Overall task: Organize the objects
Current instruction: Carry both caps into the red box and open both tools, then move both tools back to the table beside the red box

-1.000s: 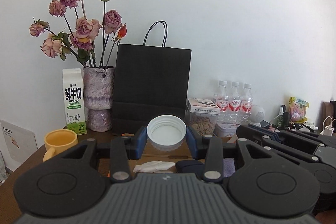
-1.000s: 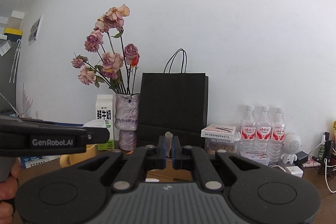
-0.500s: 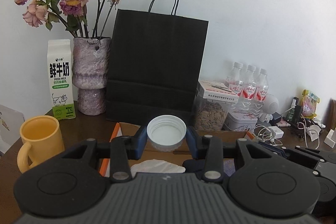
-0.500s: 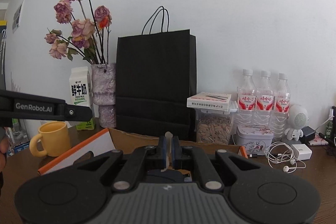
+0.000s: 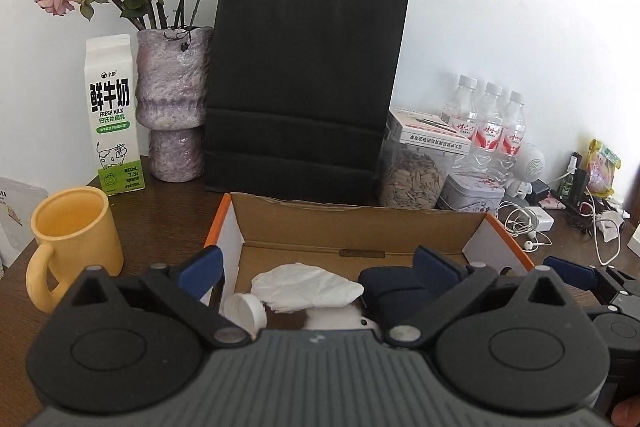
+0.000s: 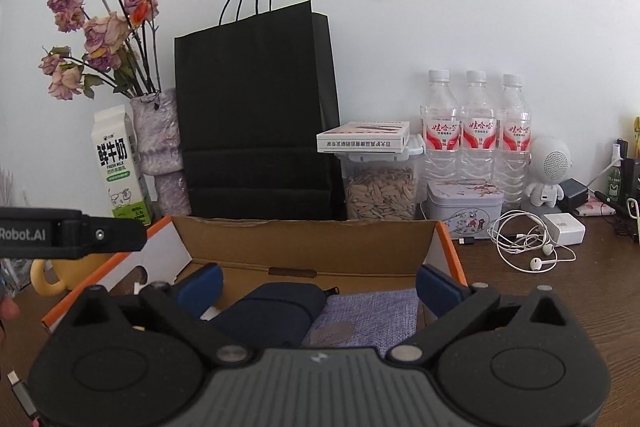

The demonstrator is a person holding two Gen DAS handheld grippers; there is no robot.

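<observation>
An open cardboard box (image 5: 360, 223) with orange edges lies on the dark wooden table. My left gripper (image 5: 318, 267) hangs over its left part; its jaws are opening and stand wide, with nothing between them. A white bottle cap (image 5: 245, 311) lies tilted in the box beside a crumpled white tissue (image 5: 304, 287) and a dark blue pouch (image 5: 392, 287). My right gripper (image 6: 319, 283) hovers over the same box (image 6: 304, 239). Its jaws are also opening, wide apart and holding nothing, above the pouch (image 6: 272, 311) and a lavender cloth (image 6: 368, 315).
Behind the box stand a black paper bag (image 5: 304, 87), a vase of dried roses (image 5: 172, 107), a milk carton (image 5: 114, 115), a jar of seeds (image 6: 380, 191), three water bottles (image 6: 476, 131) and a tin (image 6: 464, 203). A yellow mug (image 5: 76, 239) sits left; earphones (image 6: 528, 243) and chargers lie right.
Both grippers came forward and down over the box. The left jaws opened and the white cap dropped into the box. The right jaws went from shut to wide open.
</observation>
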